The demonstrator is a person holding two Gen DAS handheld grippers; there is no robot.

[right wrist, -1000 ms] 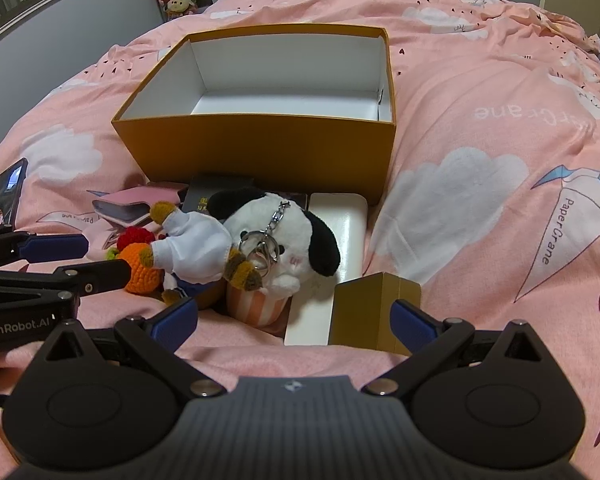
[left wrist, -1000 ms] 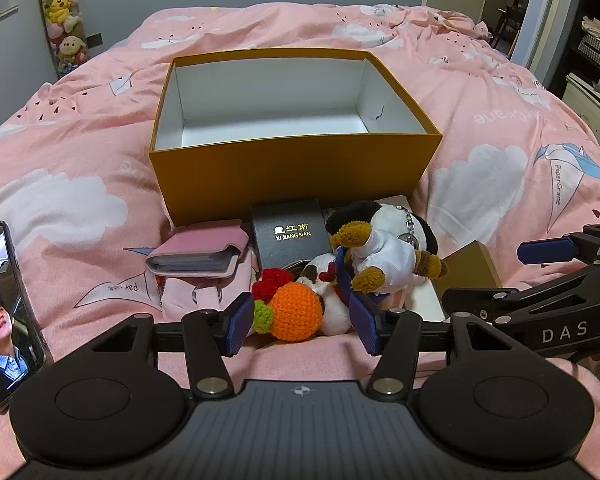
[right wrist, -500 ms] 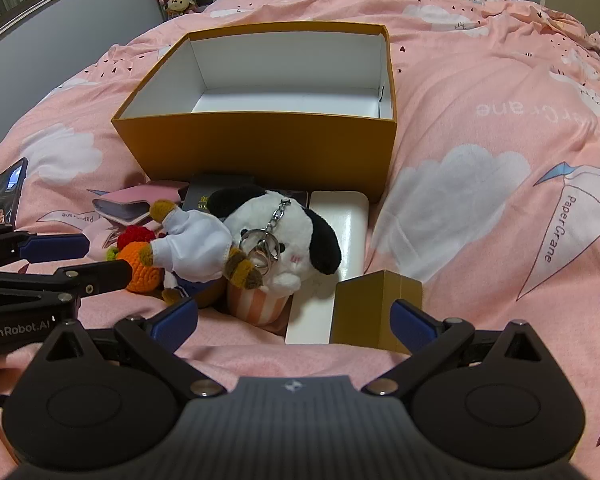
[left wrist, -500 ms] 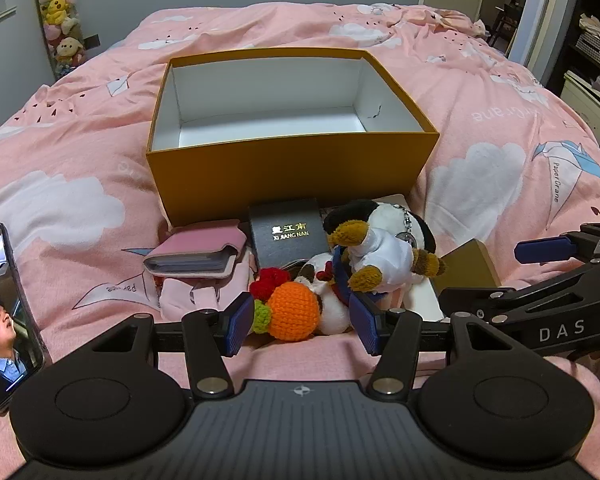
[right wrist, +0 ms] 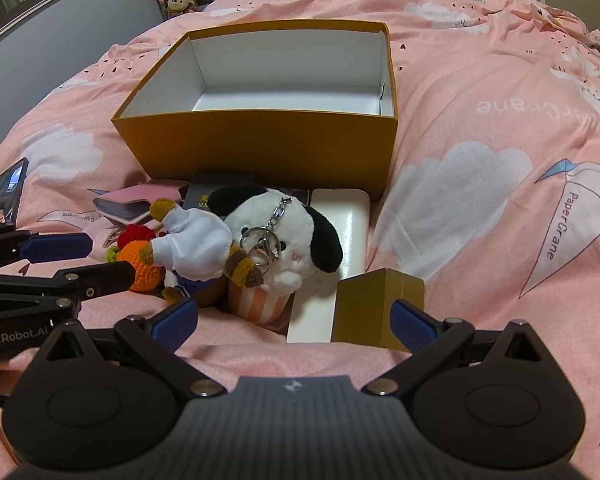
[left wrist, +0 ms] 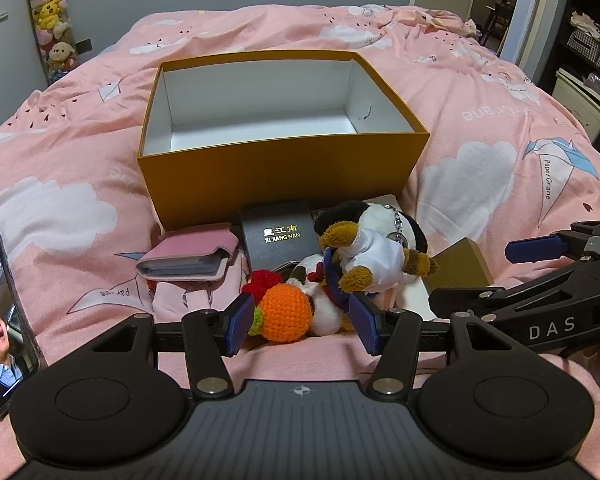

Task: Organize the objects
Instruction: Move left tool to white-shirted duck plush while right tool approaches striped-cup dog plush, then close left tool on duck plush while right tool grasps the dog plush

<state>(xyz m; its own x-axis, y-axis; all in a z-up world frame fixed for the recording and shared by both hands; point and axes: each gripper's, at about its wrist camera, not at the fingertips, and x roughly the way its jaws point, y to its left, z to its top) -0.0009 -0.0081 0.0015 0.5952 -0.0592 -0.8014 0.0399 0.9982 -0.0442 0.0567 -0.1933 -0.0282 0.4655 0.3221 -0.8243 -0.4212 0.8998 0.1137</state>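
Nothing has shifted since a second ago: both of your grippers sit where they were and the pile is unchanged.

Your left gripper [left wrist: 300,322] is partly open, its blue pads on either side of the orange ball [left wrist: 286,312] without pressing it; the ball lies between them on the pink bedspread [left wrist: 60,168]. Your right gripper [right wrist: 294,322] stands wide open with nothing between the pads, low over the bedspread, just in front of the gold box [right wrist: 374,308].

The big box [left wrist: 276,178] sits open beyond the pile, its white inside bare. Against its near wall lie the pink wallet [left wrist: 190,256] and the black case [left wrist: 278,236], side by side. The plush dog [right wrist: 272,236], with a keychain on it, lies on top of the pile, partly over the white slab [right wrist: 340,248] and a striped cup [right wrist: 258,304]. A red ball [left wrist: 262,280] touches the orange one. A phone [left wrist: 0,320] lies at your far left.
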